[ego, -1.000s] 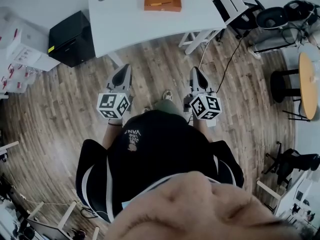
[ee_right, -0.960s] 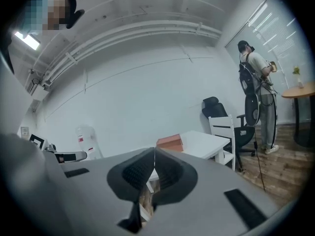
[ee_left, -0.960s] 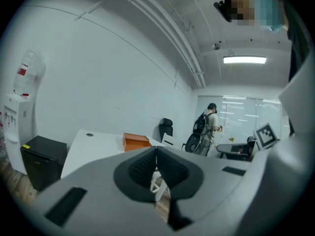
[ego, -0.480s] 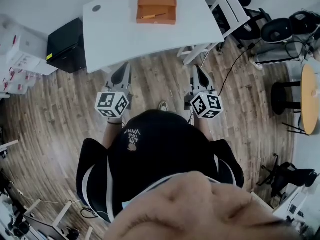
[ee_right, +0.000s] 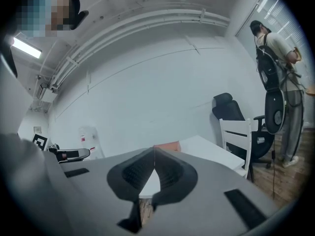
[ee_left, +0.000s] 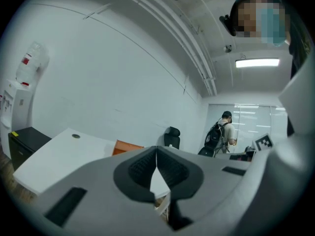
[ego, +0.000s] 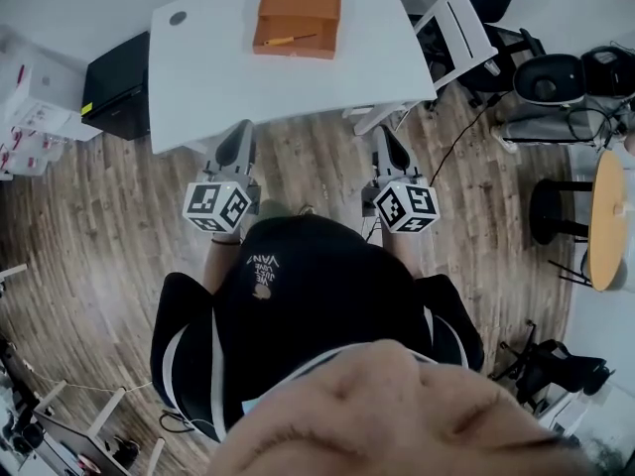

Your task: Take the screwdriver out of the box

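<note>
The orange box (ego: 298,54) on the table (ego: 198,77) holds the screwdriver (ego: 291,40).

White table (ego: 218,87), orange box (ego: 298,3) on its far side, wood floor (ego: 119,196) beneath

We see a white table (ego: 228,87) standing on a wooden plank floor (ego: 109,216). A small round grey cap (ego: 178,18) sits in the top near its far left corner. Just beside the left end of this table stands a black cabinet (ego: 114,82), and further left are white cartons (ego: 30,117). At the right end there is a white slatted chair (ego: 456,23), with black office chairs (ego: 556,75) near it. A round wooden table (ego: 605,221) stands at the right edge, beside a black stool (ego: 549,211). In the right gripper view, a person (ee_right: 278,48) with a black backpack stands far back by the windows.
</note>
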A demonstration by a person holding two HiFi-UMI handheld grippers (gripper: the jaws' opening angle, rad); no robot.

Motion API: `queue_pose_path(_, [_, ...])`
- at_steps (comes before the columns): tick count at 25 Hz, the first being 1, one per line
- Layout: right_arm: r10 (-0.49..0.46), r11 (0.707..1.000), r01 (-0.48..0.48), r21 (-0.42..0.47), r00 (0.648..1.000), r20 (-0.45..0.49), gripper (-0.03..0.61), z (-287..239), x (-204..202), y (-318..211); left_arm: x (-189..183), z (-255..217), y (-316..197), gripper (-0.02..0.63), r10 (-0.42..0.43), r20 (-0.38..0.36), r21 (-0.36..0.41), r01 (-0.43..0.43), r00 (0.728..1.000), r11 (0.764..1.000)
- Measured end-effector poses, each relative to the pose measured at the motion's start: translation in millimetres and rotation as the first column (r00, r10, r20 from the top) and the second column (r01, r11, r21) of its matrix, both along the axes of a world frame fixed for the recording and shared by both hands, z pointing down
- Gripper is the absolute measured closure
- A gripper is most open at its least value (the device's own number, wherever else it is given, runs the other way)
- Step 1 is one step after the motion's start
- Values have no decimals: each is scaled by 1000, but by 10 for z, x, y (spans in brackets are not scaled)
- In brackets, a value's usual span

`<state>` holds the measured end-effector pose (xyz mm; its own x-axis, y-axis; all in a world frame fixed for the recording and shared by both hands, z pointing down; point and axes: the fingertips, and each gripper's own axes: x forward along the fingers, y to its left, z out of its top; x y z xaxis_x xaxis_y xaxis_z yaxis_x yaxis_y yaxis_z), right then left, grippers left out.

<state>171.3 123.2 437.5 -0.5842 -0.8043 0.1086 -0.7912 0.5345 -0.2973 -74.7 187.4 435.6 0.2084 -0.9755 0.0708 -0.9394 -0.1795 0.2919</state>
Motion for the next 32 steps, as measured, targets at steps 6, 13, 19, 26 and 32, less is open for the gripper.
queue_pose_path(6, [-8,1000,8,-27,1000,5,566,63,39,-194,-15,-60,-178,595,-26,-49,27,27,998,999])
queue_pose_path(13, [14,999,-14,-47,1000,5,566,107,6,-457,-54,11,-526,595,3,-77,5,-2,997,1000])
queue_pose_path(19, [33,998,-33,-46,999,-5,566,74,-181,-796,-183,67,-907,595,50,-47,-29,-51,998,998])
queue_pose_path(26, [45,998,-46,-33,999,-9,566,-18,-526,-1192,-542,65,-1347,597,58,-7,-48,-59,998,997])
queue_pose_path(32, [61,998,-61,-24,998,-14,566,-54,-781,-1496,-796,47,-1712,597,77,-7,-39,-77,997,996])
